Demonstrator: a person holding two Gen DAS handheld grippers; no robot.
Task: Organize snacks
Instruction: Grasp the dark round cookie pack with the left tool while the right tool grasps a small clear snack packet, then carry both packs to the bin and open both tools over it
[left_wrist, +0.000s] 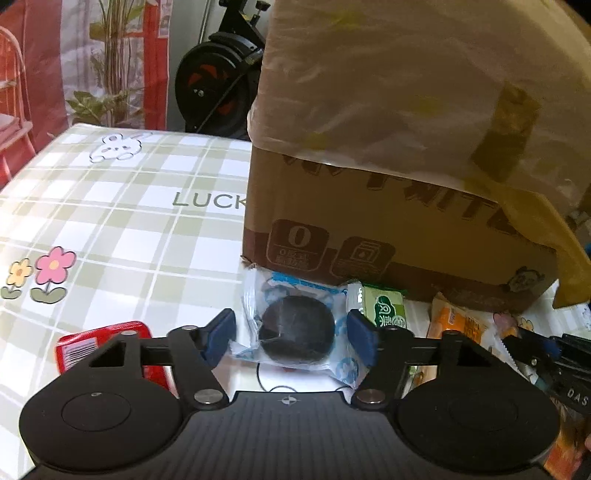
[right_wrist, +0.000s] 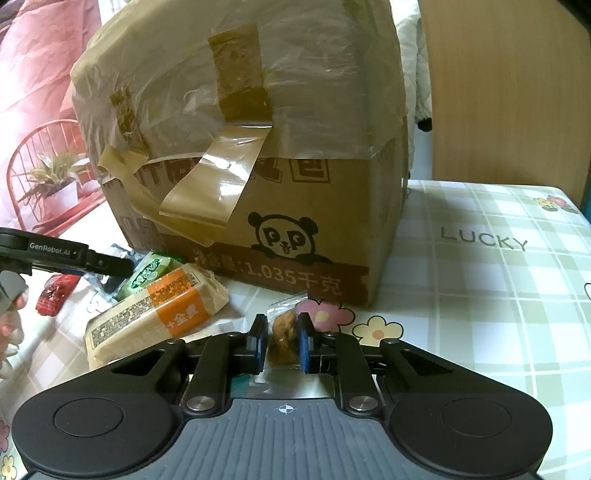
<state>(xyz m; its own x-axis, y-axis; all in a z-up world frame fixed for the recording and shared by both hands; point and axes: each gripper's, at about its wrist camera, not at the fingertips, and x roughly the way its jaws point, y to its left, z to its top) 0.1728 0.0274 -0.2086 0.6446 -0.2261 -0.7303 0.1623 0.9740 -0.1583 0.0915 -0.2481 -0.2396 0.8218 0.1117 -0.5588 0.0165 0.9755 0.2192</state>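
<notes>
In the left wrist view my left gripper (left_wrist: 293, 326) has its blue pads against both sides of a dark round cookie in a clear blue-printed wrapper (left_wrist: 295, 332), which lies on the checked tablecloth (left_wrist: 110, 221). In the right wrist view my right gripper (right_wrist: 282, 332) is shut on a small clear packet with a brown snack (right_wrist: 282, 334), close to the cardboard box (right_wrist: 258, 206). A green packet (left_wrist: 384, 308) and an orange-and-white bread packet (right_wrist: 159, 314) lie between the two grippers. A red packet (left_wrist: 103, 347) lies left of the left gripper.
The tall taped cardboard box (left_wrist: 369, 221), with plastic film over its top, stands just behind the snacks. An exercise bike (left_wrist: 221, 74) and a red chair (right_wrist: 48, 166) stand beyond the table. Part of a hand (right_wrist: 11, 317) shows at the left edge.
</notes>
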